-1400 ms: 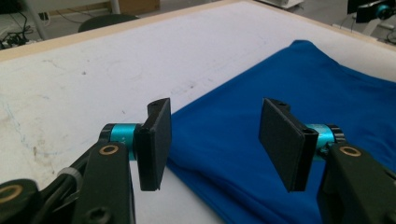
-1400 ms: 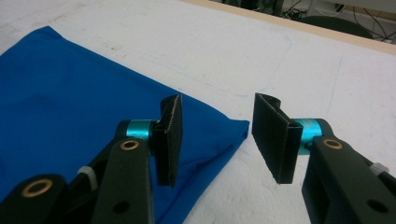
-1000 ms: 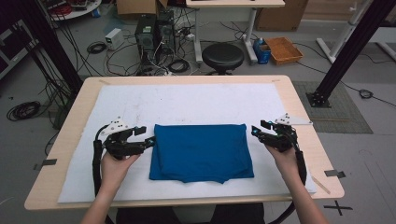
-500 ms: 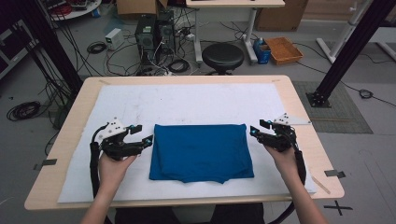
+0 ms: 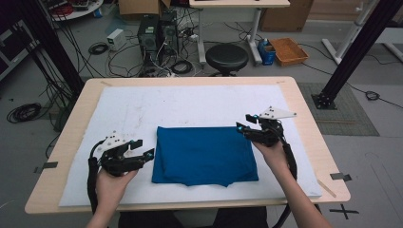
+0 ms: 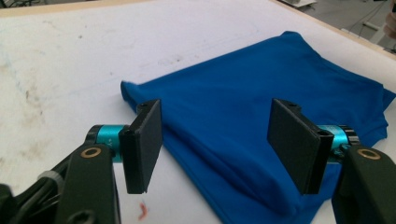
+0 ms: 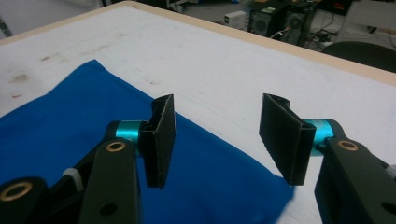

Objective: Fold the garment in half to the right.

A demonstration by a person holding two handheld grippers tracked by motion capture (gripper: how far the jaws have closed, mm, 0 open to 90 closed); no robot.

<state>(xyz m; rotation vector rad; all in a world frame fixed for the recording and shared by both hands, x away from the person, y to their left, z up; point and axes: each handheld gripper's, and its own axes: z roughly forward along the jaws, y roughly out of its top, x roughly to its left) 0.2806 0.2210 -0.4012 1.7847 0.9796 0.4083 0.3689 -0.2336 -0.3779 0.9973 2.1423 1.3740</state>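
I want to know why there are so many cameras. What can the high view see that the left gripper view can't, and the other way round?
The high view alone takes in the whole table, both hands, the right tool, a black stool and computers on the floor. The left gripper view alone gives a close look at the left tool, its jaws wide apart, and a small red mark on the white mat. Both show the folded blue cloth lying on that mat.

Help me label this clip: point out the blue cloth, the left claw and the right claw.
blue cloth [image 5: 204, 154], high view, middle of its folded top.
left claw [image 5: 145, 154], high view, between its fingertips.
right claw [image 5: 240, 128], high view, between its fingertips.
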